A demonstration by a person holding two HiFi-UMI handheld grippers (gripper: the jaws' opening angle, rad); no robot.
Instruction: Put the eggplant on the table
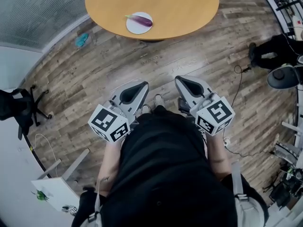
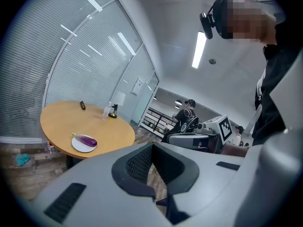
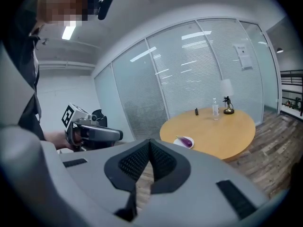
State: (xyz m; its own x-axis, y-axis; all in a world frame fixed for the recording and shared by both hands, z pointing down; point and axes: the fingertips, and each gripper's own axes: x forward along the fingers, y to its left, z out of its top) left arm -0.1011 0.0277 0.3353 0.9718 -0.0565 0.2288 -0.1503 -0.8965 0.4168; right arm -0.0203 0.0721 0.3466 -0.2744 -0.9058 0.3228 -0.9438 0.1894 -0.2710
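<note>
A purple eggplant (image 1: 141, 20) lies on a white plate (image 1: 134, 27) near the front edge of a round wooden table (image 1: 180, 8), well ahead of me. Both grippers hang at waist height over the floor, far short of the table. My left gripper (image 1: 143, 85) is shut with nothing in it, its pads meeting at the tip (image 2: 152, 145). My right gripper (image 1: 180, 80) is also shut and empty (image 3: 150, 143). The left gripper view shows the eggplant (image 2: 87, 140) at the left. In the right gripper view the eggplant (image 3: 186, 143) sits on the plate just beyond the jaws.
A bottle (image 3: 215, 110), a small lamp (image 3: 228, 100) and a dark item (image 3: 196, 111) stand at the table's far side. A black office chair (image 1: 16, 109) is at the left and a teal object (image 1: 82, 40) lies on the floor. Cables and gear (image 1: 279, 56) crowd the right, and another person (image 2: 187, 117) is in the background.
</note>
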